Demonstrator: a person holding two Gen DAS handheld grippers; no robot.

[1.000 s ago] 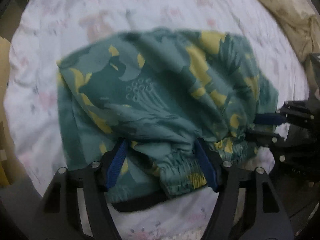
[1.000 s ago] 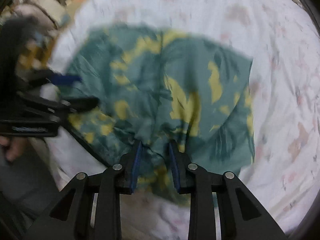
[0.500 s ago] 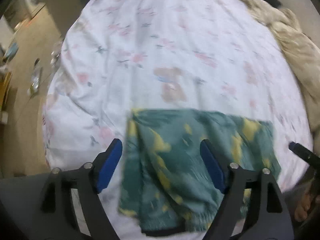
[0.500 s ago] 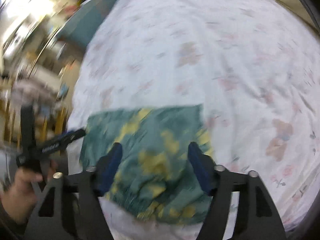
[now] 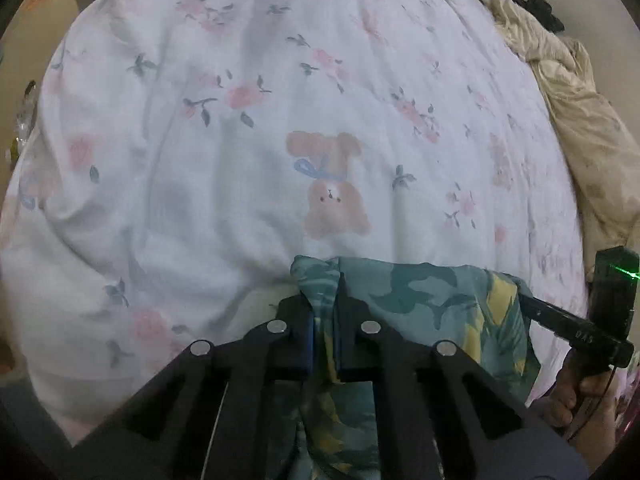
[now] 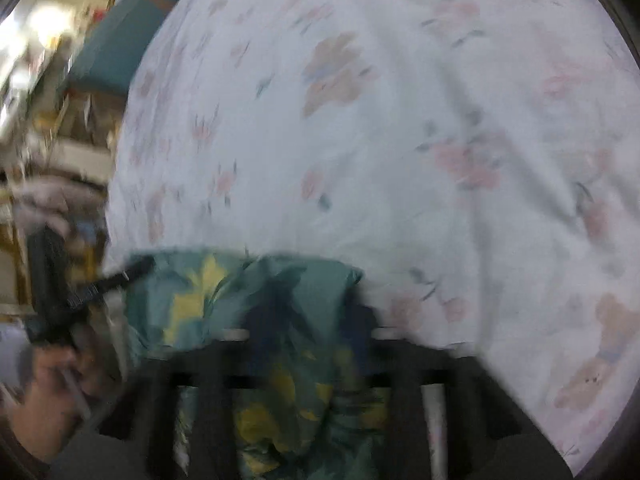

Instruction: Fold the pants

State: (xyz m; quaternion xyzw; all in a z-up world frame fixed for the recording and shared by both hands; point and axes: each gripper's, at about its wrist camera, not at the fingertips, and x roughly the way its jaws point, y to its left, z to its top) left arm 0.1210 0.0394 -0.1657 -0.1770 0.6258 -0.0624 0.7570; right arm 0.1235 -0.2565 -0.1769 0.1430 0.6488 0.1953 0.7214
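Green and yellow leaf-print pants point(image 5: 420, 300) bunched at the near edge of a bed under a white floral sheet point(image 5: 240, 160). Left tool point(image 5: 324, 320) pinched tight on a fold of the fabric. Right tool point(image 6: 304, 332) blurred, jaws closing with the cloth between them, pads apparently already on it. Beige blanket point(image 5: 580, 128) heaped along the far right side of the bed.

A bed point(image 5: 240, 160) with white floral sheet; beige blanket point(image 5: 580, 128) along its edge; blurred lit shelves point(image 6: 48, 120) beside it.
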